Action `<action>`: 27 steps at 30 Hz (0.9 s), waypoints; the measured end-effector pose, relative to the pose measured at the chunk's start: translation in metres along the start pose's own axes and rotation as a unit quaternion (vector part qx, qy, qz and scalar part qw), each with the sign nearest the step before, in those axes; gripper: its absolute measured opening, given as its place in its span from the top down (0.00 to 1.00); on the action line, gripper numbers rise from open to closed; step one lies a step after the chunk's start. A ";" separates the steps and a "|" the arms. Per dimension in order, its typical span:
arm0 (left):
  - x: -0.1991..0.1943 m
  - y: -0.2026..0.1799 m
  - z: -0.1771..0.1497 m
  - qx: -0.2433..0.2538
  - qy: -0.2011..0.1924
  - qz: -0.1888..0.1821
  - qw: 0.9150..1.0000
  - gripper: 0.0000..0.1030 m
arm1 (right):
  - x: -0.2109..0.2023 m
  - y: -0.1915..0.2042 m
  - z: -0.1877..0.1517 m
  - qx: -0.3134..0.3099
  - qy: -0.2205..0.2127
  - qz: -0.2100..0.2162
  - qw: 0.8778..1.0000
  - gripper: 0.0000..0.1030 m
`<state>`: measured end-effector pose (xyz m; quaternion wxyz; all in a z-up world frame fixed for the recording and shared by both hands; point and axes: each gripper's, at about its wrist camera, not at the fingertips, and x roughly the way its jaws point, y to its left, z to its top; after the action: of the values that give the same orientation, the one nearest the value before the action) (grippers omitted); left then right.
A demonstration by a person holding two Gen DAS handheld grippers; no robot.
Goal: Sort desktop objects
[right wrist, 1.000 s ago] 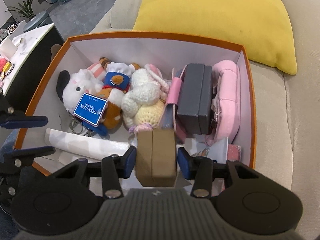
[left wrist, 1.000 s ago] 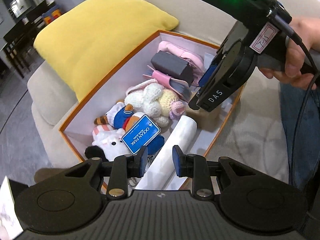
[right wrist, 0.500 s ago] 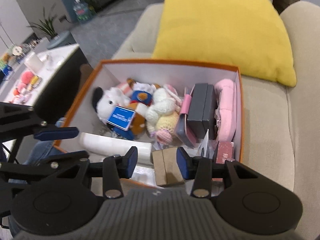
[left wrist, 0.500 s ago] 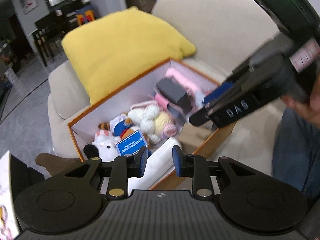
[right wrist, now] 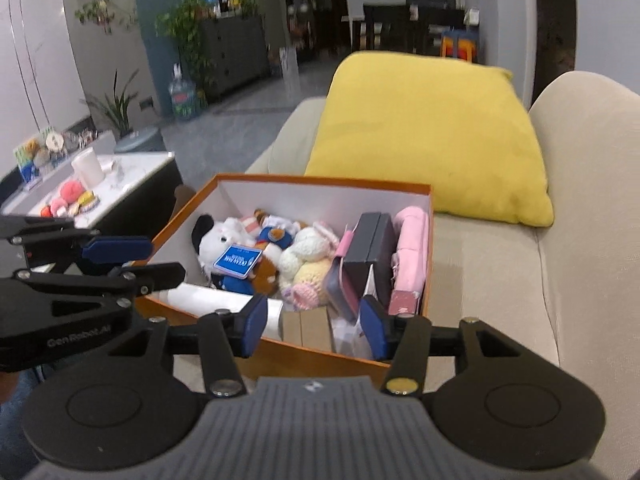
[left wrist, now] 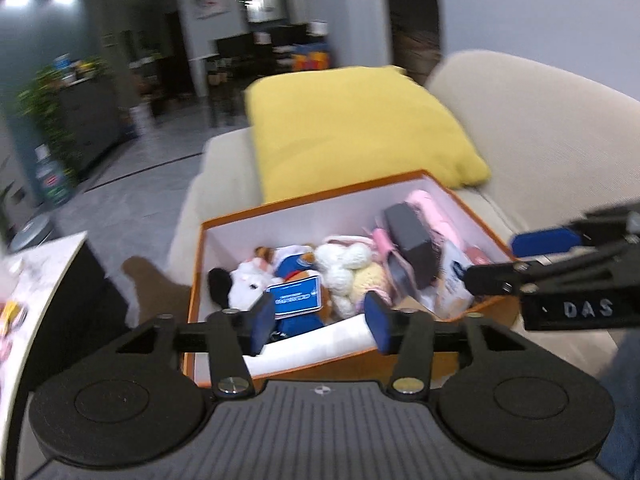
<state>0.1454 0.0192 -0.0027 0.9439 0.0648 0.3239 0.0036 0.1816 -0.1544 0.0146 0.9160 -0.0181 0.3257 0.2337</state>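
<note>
Right now, from the left wrist view, the left gripper (left wrist: 320, 322) has its jaws open with nothing between them, and it hangs just in front of the orange box (left wrist: 316, 202) that sits on the sofa (left wrist: 540, 128). Inside the box lie a white plush toy (left wrist: 250, 286), a white paper roll (left wrist: 316, 344) and a grey case (left wrist: 414, 242). A yellow pillow (left wrist: 352, 128) leans behind the box. From the right wrist view, the right gripper (right wrist: 310, 328) also has its jaws open and empty, near the box's front wall. A small brown box (right wrist: 308, 328) rests inside, at the front. Off to the left, a white tabletop (right wrist: 128, 176) holds more small things (right wrist: 70, 200). I think one drop-off is done and both hands are free. The next move probably calls for turning to the tabletop and picking up another thing to put away.
</note>
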 end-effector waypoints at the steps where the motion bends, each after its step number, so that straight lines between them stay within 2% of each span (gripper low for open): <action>1: 0.002 -0.001 -0.004 -0.008 -0.001 0.006 1.000 0.43 | 0.003 -0.001 -0.004 0.002 -0.006 -0.005 1.000 0.41; 4: 0.008 -0.005 -0.013 -0.018 0.003 0.025 1.000 0.37 | 0.010 -0.003 -0.011 0.003 -0.011 -0.013 1.000 0.41; 6: 0.007 -0.006 -0.017 -0.022 -0.005 0.041 0.999 0.28 | 0.014 -0.005 -0.014 0.004 -0.016 -0.014 1.000 0.40; 8: 0.008 -0.007 -0.019 -0.028 -0.007 0.051 0.998 0.25 | 0.018 -0.005 -0.015 0.003 -0.019 -0.011 1.000 0.38; 17: 0.019 -0.005 -0.026 -0.065 0.014 0.062 0.996 0.22 | 0.031 -0.001 -0.022 0.004 -0.017 -0.012 1.000 0.37; 27: 0.026 -0.003 -0.033 -0.094 0.008 0.064 0.993 0.20 | 0.041 -0.006 -0.030 0.024 -0.010 -0.008 1.000 0.32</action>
<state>0.1456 0.0218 -0.0446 0.9409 -0.0037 0.3252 0.0949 0.1941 -0.1483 -0.0344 0.9213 0.0032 0.3216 0.2186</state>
